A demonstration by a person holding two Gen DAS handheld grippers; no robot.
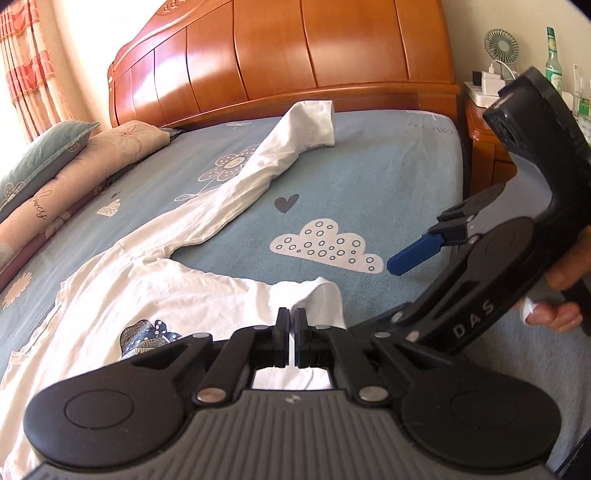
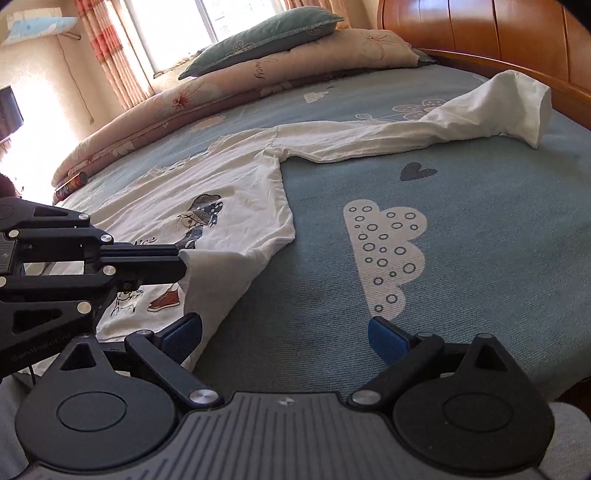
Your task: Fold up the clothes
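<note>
Lying flat on the blue patterned bedsheet [image 2: 461,221], the white long-sleeved shirt [image 2: 207,184] has its printed front facing up and one sleeve [image 2: 424,125] stretched toward the wooden headboard [image 1: 295,48]. The left gripper [image 1: 293,325] has its jaws pressed together on the corner of the shirt hem nearest the cloud print [image 1: 325,247]; the pinched fabric is raised off the sheet and forms a small peak. The right gripper [image 2: 284,336] stands with its blue-padded jaws spread wide, nothing between them, above bare sheet just beside the shirt's side edge. In the left wrist view a hand [image 1: 565,291] grips the right gripper's handle. A folded quilt [image 2: 221,92] and a green pillow [image 2: 266,33] lie along the far side of the bed.
</note>
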